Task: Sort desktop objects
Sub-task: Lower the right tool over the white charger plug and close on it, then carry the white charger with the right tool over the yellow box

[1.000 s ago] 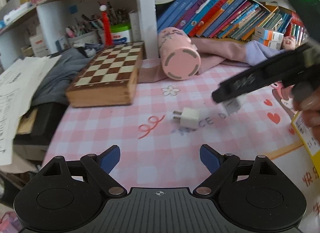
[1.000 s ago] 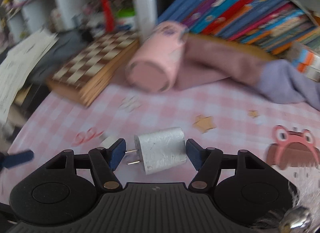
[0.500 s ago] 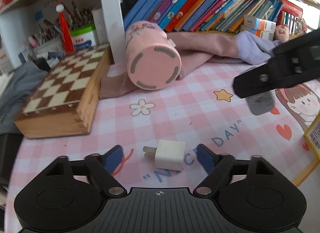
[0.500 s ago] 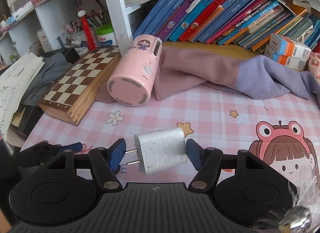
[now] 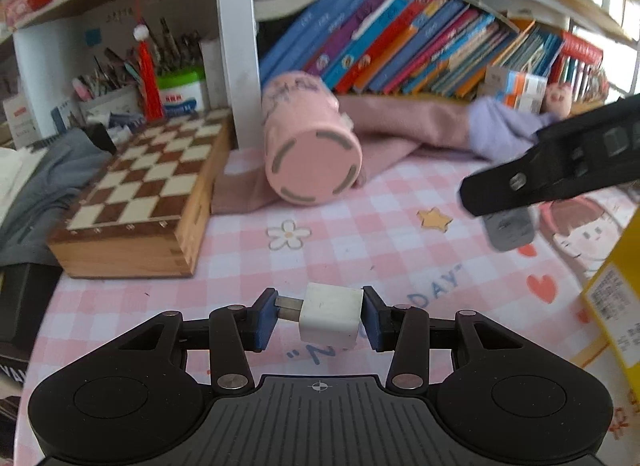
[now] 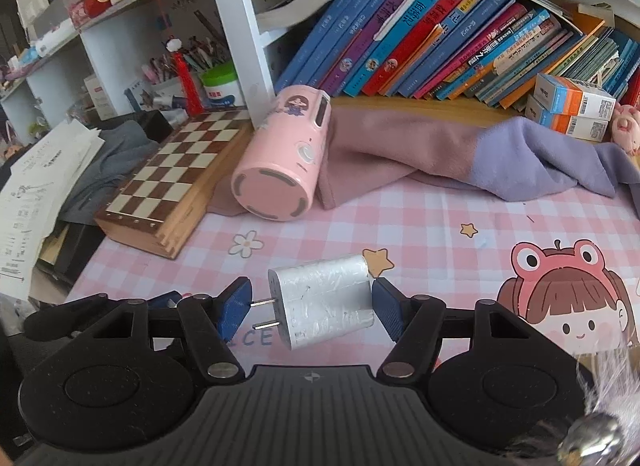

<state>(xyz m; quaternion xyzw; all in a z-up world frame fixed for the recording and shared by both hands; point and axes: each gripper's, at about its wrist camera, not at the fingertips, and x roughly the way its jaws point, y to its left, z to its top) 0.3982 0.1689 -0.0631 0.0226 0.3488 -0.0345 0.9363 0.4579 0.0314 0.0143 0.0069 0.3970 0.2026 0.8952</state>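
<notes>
- The left gripper [image 5: 319, 316] has just been closing its jaws; the small white charger [image 5: 330, 314] sits between the blue pads, its plug prongs at the left pad and its flat back against the right pad, low over the pink checked worktop [image 5: 360, 225].
- The small white charger is a smooth, matte cube with rounded edges.
- The right gripper [image 6: 310, 308] clamps the large white charger [image 6: 325, 304] lengthwise, prongs toward the left pad, raised off the worktop.
- The large white charger is a blocky rectangle wrapped in crinkled, glossy film.
- Beyond them, a wooden chessboard box [image 6: 168, 189], then a pink cylindrical device [image 6: 280, 169] on its side against soft pink-and-lilac cloth [image 6: 460, 153].
</notes>
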